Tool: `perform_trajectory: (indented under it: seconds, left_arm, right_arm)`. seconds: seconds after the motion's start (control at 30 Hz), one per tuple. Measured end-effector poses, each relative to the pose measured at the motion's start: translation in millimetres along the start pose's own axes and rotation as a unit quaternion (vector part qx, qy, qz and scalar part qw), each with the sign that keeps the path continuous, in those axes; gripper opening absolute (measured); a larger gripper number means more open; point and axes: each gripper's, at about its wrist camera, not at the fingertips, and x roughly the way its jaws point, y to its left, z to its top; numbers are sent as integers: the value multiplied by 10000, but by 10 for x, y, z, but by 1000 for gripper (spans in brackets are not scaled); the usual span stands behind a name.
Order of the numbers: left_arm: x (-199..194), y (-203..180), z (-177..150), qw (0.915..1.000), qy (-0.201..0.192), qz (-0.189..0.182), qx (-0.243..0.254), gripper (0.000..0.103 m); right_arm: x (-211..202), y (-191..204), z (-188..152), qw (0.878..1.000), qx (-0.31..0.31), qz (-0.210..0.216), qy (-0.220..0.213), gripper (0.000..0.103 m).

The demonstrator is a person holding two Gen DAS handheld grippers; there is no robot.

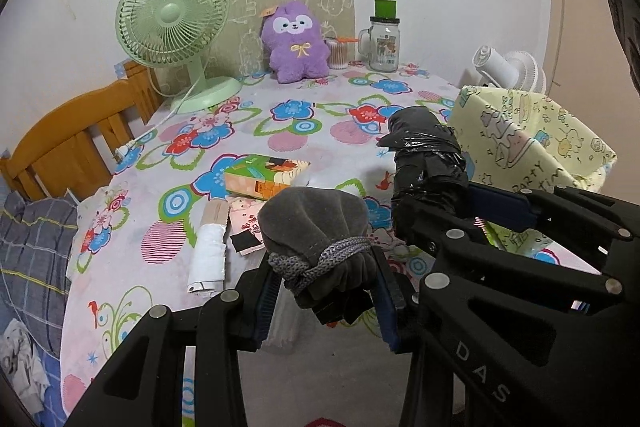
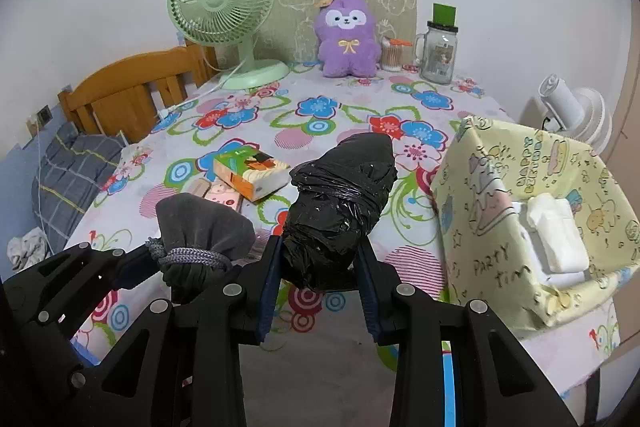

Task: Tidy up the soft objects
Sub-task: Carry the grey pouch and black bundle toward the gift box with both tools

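right wrist view: right claw [image 2: 320, 259] grips black wrapped bundle [image 2: 344, 203], long axis pointing far; yellow paper box [image 2: 500, 227] lies just right, nearer this hand. left claw [image 2: 192, 267] grips grey drawstring pouch [image 2: 200, 223], farther left, above counter [image 2: 360, 115].

Black gripper [image 1: 326, 291] linkages — silver rivets, blue pads

— What's far ahead of the tool?
— A green fan [image 2: 222, 1], a glass jar [image 2: 438, 57] by the wall.
— Nearer?
— A tissue box [image 2: 250, 171] just beyond the fingertips, on the flowered tablecloth [image 2: 320, 115].
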Motion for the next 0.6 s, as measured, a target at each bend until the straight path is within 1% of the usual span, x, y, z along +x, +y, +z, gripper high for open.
perform_trajectory:
  seconds: [0.6]
  left_arm:
    - [-548, -141, -12, 9990, -420, 112, 86, 43]
  right_arm:
    - [-615, 43, -21, 9989, -144, 7, -436, 38]
